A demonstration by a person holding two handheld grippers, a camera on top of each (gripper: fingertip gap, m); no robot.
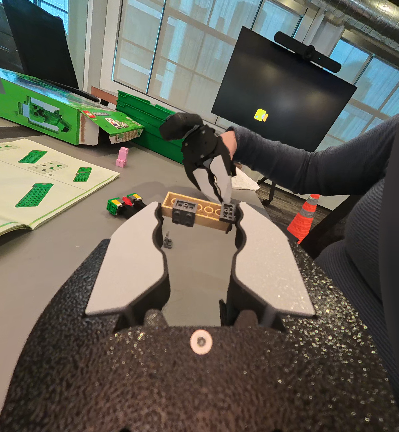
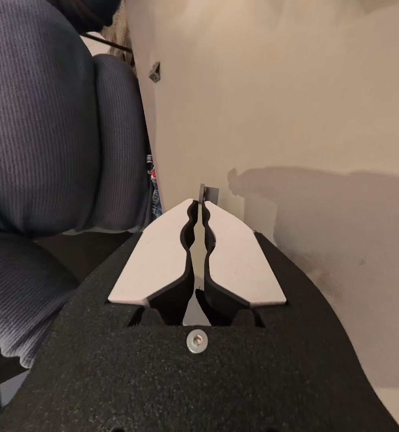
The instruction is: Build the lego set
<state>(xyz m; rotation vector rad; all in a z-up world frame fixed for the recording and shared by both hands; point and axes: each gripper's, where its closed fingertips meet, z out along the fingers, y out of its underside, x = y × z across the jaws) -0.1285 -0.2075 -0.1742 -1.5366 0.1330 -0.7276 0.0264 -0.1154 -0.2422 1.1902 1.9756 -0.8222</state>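
My left gripper (image 1: 198, 210) holds a long tan brick (image 1: 207, 209) by its ends, underside up, above the grey table (image 1: 53, 268). Two dark grey bricks sit on it: one near the left end (image 1: 184, 212), one at the right end (image 1: 227, 211). My right gripper (image 1: 224, 198) comes down from above with its tips at the right-end grey brick. In the right wrist view the right gripper (image 2: 200, 202) is nearly closed and pinches a small grey piece (image 2: 207, 192) at its tips. The tan brick does not show in that view.
An open instruction booklet (image 1: 30, 182) lies at the left, with a green set box (image 1: 42, 112) and green bins (image 1: 151, 126) behind it. A pink figure (image 1: 122, 156), a small green, red and black assembly (image 1: 123, 204) and a tiny grey part (image 1: 168, 240) lie on the table. An orange cone (image 1: 303, 217) stands on the floor at the right. The grippers' ends are close to 20 cm from one another.
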